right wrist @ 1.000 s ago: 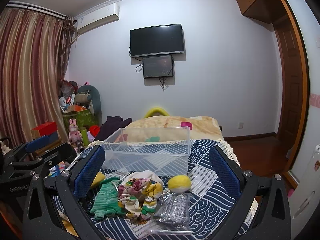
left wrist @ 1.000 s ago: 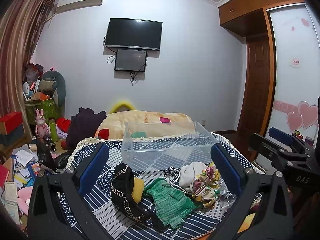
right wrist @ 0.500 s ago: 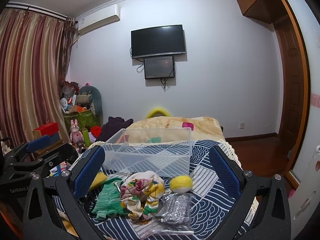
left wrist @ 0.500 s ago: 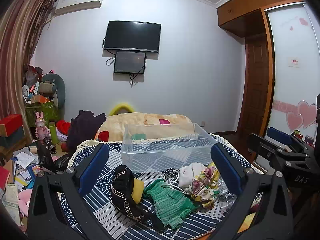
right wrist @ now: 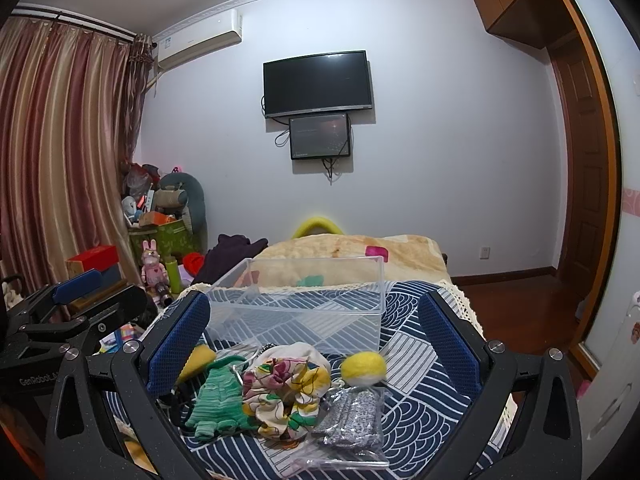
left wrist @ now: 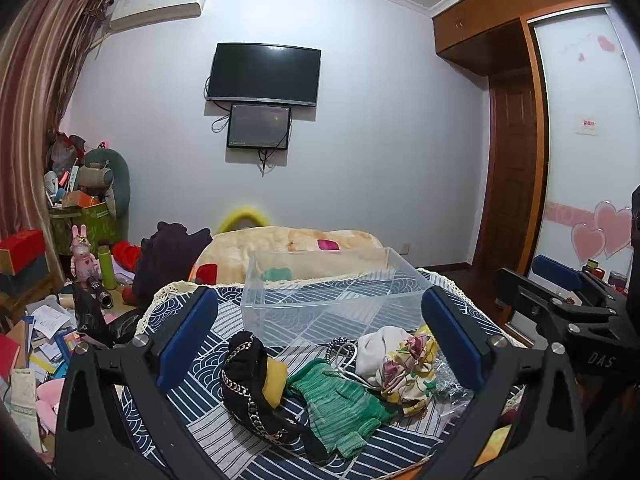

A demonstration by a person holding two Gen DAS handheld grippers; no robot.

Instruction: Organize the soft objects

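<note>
A pile of soft things lies on a blue patterned cloth: a black chain bag, a green knit glove, a floral cloth, a yellow felt ball and a grey glitter pouch. An empty clear plastic bin stands just behind them. My left gripper is open and empty above the pile. My right gripper is open and empty above it too.
The table with the blue cloth has a lace edge. A beige blanket lies behind the bin. Clutter, a pink bunny toy and boxes fill the left floor. A wooden door is at right.
Both grippers have drifted slightly; the view has tilted a little lower toward the pile. Nothing on the table has moved.
</note>
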